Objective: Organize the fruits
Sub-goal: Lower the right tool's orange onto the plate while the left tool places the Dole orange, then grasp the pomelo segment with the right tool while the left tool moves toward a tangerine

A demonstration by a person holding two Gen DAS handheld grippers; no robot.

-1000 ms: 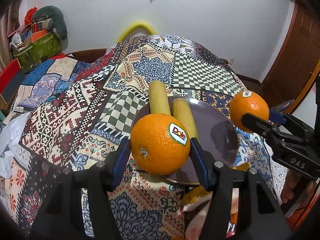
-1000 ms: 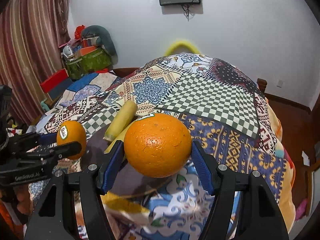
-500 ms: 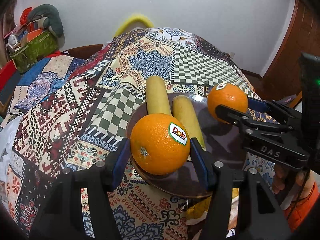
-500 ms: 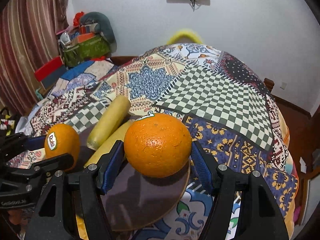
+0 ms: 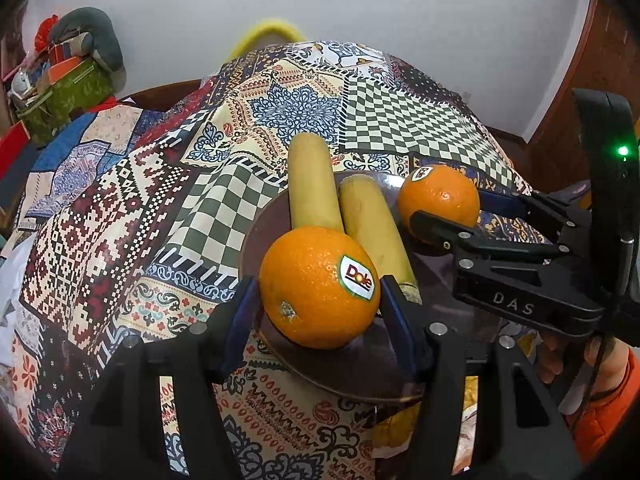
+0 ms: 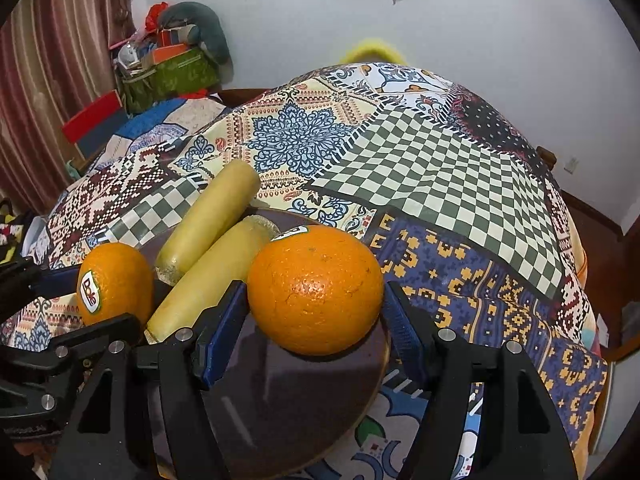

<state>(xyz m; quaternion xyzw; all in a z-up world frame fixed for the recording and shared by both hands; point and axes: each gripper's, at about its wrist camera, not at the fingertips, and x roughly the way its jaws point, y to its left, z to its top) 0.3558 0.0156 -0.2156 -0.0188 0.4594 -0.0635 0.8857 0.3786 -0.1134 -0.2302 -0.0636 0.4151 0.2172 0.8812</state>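
The left gripper (image 5: 320, 292) was clamped on a round orange with a Dole sticker (image 5: 318, 286), held over the near edge of a dark round plate (image 5: 352, 376). Just ahead of it, two pale yellow cylindrical fruits (image 5: 374, 228) lay side by side on the plate. To its right, the right gripper (image 6: 314, 300) pinched a second round orange (image 6: 315, 290) above the plate, with the patchwork cloth (image 6: 440, 184) spreading beyond.

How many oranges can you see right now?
2. One orange is held in the left gripper, the other orange in the right gripper, both over the plate. None seem hidden.
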